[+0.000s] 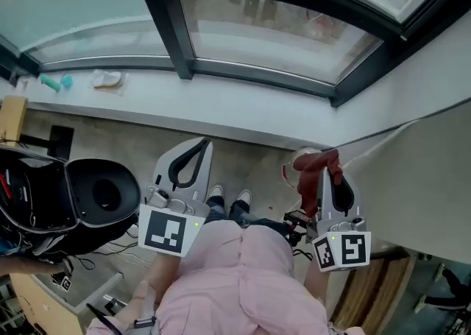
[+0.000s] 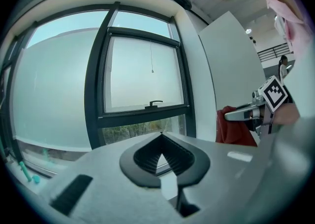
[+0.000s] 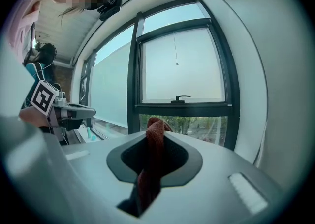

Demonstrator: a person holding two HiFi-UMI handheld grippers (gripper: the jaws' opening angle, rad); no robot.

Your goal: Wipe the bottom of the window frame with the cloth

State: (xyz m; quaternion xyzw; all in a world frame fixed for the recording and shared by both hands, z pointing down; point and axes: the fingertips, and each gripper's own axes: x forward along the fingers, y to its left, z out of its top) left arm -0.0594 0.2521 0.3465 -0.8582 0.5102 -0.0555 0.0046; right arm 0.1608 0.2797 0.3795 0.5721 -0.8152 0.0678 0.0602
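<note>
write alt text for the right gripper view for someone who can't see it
The right gripper is shut on a dark red cloth, whose end pokes up past the fingers. Beyond stands a dark-framed window with a handle on its crossbar and greenery outside below it; the left gripper shows at the left.

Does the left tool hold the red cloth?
No, the left tool is shut with nothing between its jaws; the red cloth is clamped in the right tool.

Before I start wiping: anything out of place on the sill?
Yes: a small teal object and a crumpled pale scrap lie loose at the left end of the white windowsill; otherwise nothing stands out.
</note>
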